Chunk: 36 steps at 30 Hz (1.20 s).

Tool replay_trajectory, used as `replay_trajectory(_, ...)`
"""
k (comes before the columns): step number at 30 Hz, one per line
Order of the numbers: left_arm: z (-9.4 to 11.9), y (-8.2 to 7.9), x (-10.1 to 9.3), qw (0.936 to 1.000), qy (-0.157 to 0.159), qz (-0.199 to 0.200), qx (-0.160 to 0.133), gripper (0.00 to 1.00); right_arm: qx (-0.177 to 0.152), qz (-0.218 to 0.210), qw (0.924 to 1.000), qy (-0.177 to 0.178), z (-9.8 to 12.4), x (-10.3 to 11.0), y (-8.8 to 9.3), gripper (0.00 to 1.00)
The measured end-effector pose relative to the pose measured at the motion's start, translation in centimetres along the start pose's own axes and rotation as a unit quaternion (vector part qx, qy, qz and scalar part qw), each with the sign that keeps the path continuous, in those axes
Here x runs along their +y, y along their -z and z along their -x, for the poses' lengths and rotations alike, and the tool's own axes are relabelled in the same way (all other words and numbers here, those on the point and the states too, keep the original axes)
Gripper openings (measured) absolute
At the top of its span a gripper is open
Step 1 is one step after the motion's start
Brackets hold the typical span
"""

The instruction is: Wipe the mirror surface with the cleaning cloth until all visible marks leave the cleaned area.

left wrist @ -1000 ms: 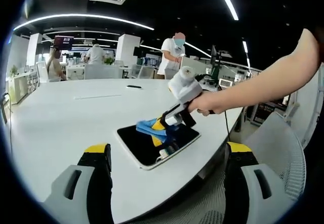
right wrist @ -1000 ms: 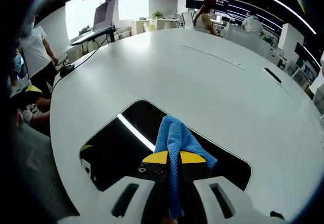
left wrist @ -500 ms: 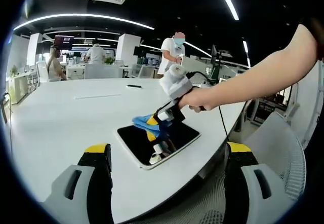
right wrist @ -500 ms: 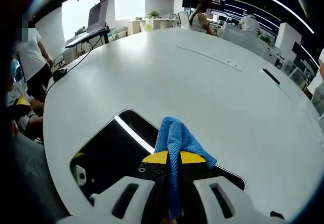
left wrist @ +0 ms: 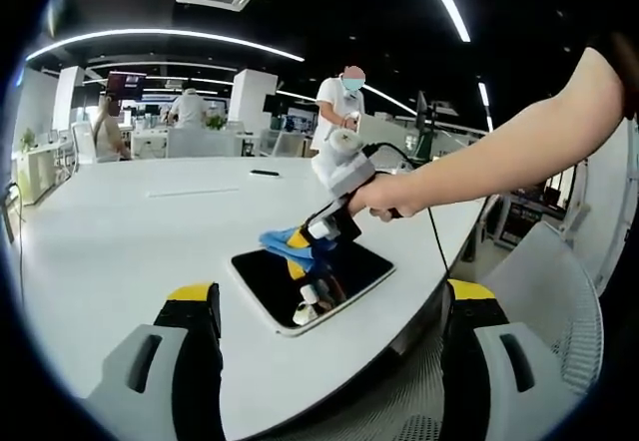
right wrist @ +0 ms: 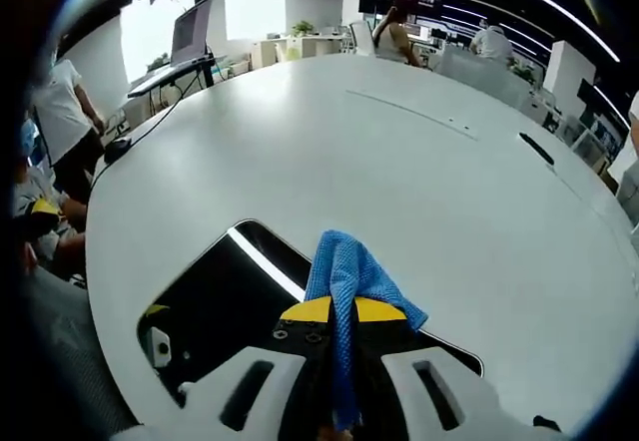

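A flat rectangular mirror (left wrist: 312, 279) with a white rim lies on the white table (left wrist: 120, 231) near its front edge; its dark glass (right wrist: 215, 301) reflects a ceiling light strip. The right gripper (left wrist: 305, 241), held by a bare hand (left wrist: 379, 197), is shut on a blue cleaning cloth (left wrist: 285, 239) and presses it onto the mirror's far edge. In the right gripper view the blue cloth (right wrist: 344, 286) sticks up between the shut yellow-tipped jaws of that gripper (right wrist: 342, 311). My left gripper (left wrist: 329, 296) stands open near the table's edge, short of the mirror, with nothing between its jaws.
A small black object (left wrist: 264, 171) lies far back on the table. A person in white (left wrist: 339, 107) stands behind it, and others sit further off. A mesh chair (left wrist: 559, 291) is at the right. A monitor (right wrist: 195, 27) and cables stand beyond the table's edge.
The right gripper has dragged the cloth across the mirror from its middle toward its far left edge. My left gripper has stayed where it was.
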<state>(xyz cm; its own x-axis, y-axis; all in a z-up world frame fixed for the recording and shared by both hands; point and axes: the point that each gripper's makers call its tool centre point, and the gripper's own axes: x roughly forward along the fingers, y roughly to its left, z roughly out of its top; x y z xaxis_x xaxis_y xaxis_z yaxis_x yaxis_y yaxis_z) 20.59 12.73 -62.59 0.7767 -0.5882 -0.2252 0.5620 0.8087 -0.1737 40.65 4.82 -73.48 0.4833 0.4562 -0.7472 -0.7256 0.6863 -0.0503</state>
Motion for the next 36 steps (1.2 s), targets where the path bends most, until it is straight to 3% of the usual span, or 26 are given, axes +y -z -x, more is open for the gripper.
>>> replay_trajectory(8, 0.0, -0.1, 0.1, 1.0, -0.002, 0.0, -0.002, 0.9, 0.003, 0.007, 1.0, 0.003, 0.2, -0.2, 0.2, 0.01)
replay_trajectory(26, 0.0, -0.1, 0.2, 1.0, -0.005, 0.001, -0.003, 0.9, 0.011, -0.004, 0.9997, 0.023, 1.4, -3.5, 2.0, 0.01)
replay_trajectory(36, 0.0, -0.1, 0.2, 1.0, -0.005, 0.002, -0.005, 0.9, 0.005, -0.012, 0.9997, 0.018, 1.5, -3.5, 2.0, 0.01)
